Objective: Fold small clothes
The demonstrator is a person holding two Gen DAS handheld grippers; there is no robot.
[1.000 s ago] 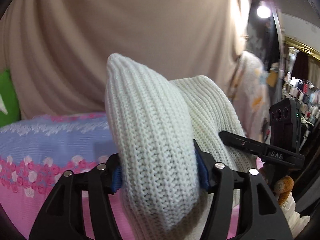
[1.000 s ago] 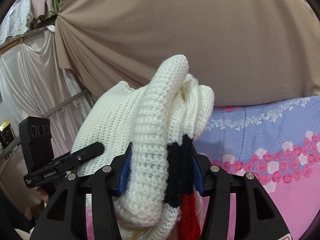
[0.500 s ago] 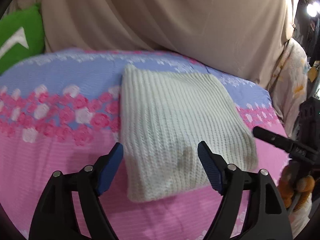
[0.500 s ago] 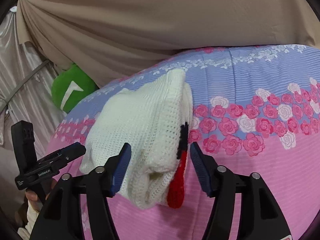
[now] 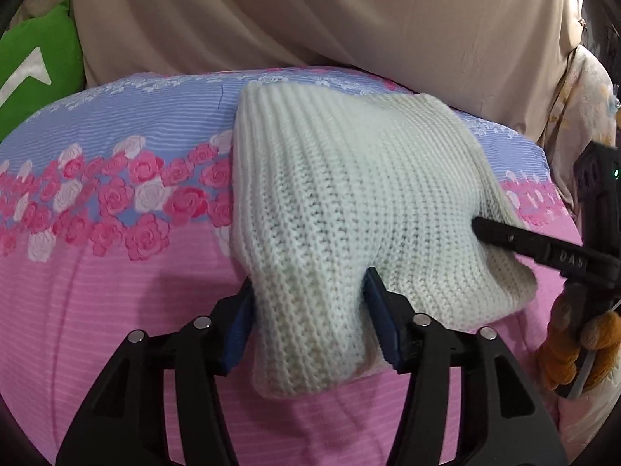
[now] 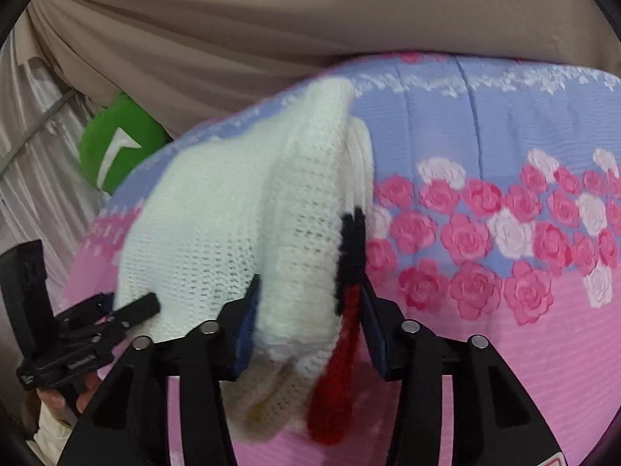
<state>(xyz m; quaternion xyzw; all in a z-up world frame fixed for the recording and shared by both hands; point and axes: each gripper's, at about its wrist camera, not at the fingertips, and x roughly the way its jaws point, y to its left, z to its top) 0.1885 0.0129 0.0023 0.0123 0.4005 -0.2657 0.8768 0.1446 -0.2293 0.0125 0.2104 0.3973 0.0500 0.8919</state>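
Note:
A folded cream knit sweater (image 5: 349,178) lies on the pink and blue rose-print bed cover (image 5: 97,310). My left gripper (image 5: 310,299) has its blue pads against the sweater's near left corner, jaws closing, with the knit bunched between them. In the right wrist view the same sweater (image 6: 217,225) shows black and red trim (image 6: 345,310) at its near right corner. My right gripper (image 6: 308,303) pinches that corner, its jaws closing too. The sweater humps up a little between the two grips.
A green cushion (image 5: 35,70) sits at the bed's far left corner, also seen as the green cushion (image 6: 116,151) in the right wrist view. Beige curtain (image 5: 310,11) hangs behind the bed. The person's hand (image 6: 66,396) holds the other tool at the left edge.
A second ago both grippers held the sweater up in the air. They came down, let it rest on the bed with jaws apart, and now close on its near corners again.

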